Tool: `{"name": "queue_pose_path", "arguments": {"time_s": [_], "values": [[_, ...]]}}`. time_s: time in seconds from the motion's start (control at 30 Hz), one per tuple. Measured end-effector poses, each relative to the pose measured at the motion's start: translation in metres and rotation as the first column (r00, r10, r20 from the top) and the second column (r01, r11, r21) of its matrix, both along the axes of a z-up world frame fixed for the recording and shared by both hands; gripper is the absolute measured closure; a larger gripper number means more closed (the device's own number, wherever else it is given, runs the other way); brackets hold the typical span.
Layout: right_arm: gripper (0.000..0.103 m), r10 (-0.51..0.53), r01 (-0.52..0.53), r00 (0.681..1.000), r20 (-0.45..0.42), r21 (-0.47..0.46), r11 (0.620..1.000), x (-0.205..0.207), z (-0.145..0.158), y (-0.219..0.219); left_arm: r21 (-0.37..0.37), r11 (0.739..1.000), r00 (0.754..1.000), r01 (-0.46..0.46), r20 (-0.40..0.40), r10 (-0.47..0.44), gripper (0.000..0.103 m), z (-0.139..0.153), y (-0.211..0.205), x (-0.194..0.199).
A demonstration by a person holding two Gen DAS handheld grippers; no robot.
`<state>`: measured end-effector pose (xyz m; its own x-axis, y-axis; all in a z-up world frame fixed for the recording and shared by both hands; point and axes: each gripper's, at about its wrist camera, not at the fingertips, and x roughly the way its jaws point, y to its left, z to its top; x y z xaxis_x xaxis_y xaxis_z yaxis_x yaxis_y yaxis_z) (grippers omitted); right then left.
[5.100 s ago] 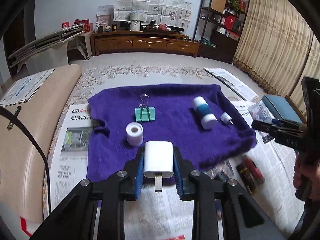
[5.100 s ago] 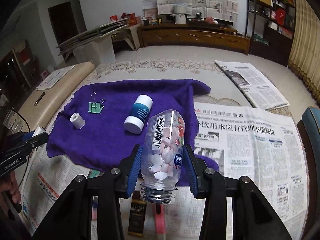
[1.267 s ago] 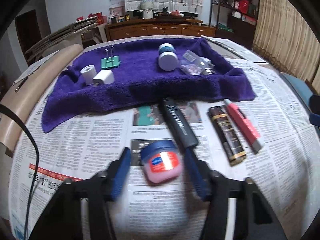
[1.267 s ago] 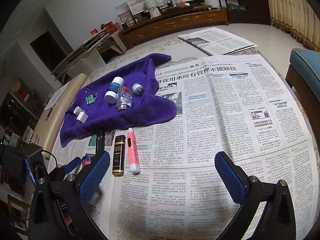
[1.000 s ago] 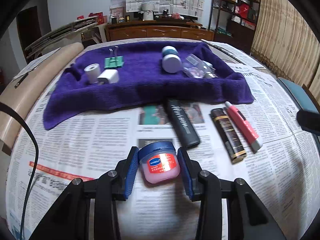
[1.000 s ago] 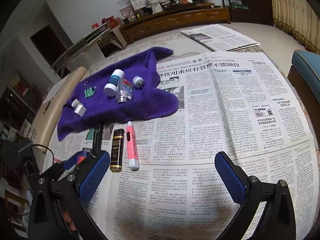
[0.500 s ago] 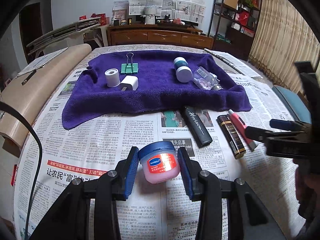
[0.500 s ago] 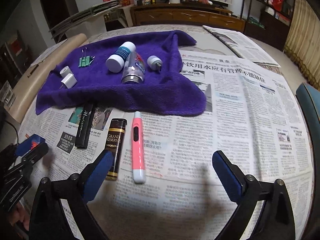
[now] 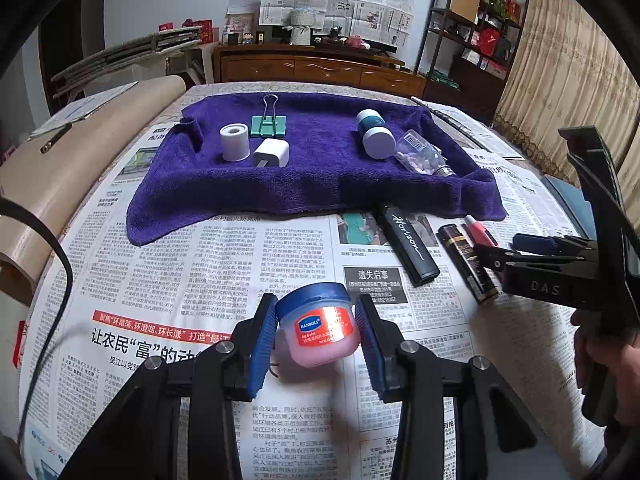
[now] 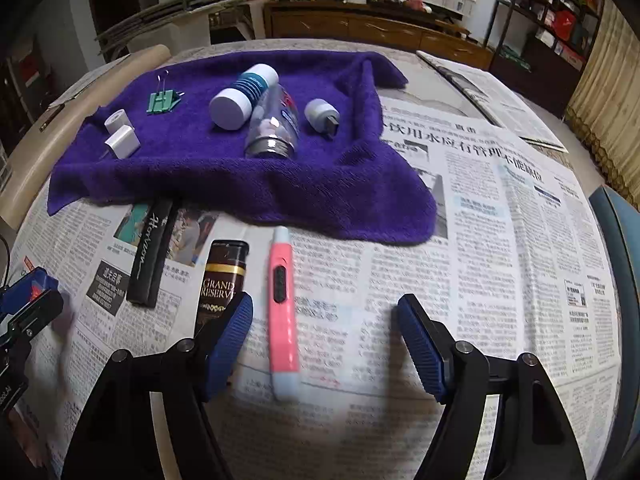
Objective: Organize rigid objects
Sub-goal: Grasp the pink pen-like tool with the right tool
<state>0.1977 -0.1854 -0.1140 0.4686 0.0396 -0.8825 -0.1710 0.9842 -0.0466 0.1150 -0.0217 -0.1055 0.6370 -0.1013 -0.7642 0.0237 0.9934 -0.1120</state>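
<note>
Between the blue pads of the left gripper [image 9: 316, 338] sits the pink lip-balm jar [image 9: 319, 325], clamped as it was half a second ago but now carried a little farther from the purple towel [image 9: 312, 184]. Meanwhile the right gripper [image 10: 324, 340] has come down toward the newspaper [image 10: 500, 248], its jaws wide apart and narrower than before, with the pink utility knife [image 10: 282, 308] now lying between them, nearer the left pad. At about 10 o'clock from that knife lie the brown lighter [image 10: 221, 280] and the black case [image 10: 150, 250], side by side. On the towel rest a white charger [image 9: 272, 153], tape roll [image 9: 235, 142], green binder clip [image 9: 269, 125], teal-banded bottle [image 9: 374, 134] and clear pill bottle [image 9: 424, 158]. In the left wrist view the right gripper hides part of the knife, and whether the jar touches the paper is hard to tell.
</note>
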Motion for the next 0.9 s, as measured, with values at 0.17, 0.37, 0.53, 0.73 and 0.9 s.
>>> {"name": "queue_pose_path", "arguments": {"time_s": [0.17, 0.37, 0.53, 0.73, 0.9], "values": [[0.039, 0.021, -0.021, 1.0, 0.014, 0.027, 0.999, 0.001, -0.001, 0.008, -0.008, 1.0, 1.0, -0.008, 0.001, 0.008, 0.065, -0.001, 0.007, 0.0], [0.063, 0.034, -0.035, 0.999, 0.027, 0.03, 0.999, -0.001, 0.003, 0.012, -0.021, 1.0, 1.0, -0.018, -0.005, 0.018, 0.065, -0.003, 0.012, -0.001], [0.091, 0.046, -0.047, 0.999, 0.023, 0.028, 0.999, -0.004, 0.004, 0.014, -0.023, 1.0, 1.0, -0.021, -0.004, 0.021, 0.065, -0.003, 0.014, 0.0], [0.091, 0.047, -0.048, 0.999, 0.017, 0.042, 0.998, -0.005, 0.005, 0.013, -0.019, 1.0, 1.0, -0.022, 0.003, 0.022, 0.065, 0.002, 0.018, -0.001], [0.091, 0.045, -0.046, 0.999, 0.024, 0.07, 0.996, -0.008, 0.014, 0.009, -0.016, 1.0, 1.0, -0.023, 0.014, 0.024, 0.065, 0.013, 0.024, 0.001]]}}
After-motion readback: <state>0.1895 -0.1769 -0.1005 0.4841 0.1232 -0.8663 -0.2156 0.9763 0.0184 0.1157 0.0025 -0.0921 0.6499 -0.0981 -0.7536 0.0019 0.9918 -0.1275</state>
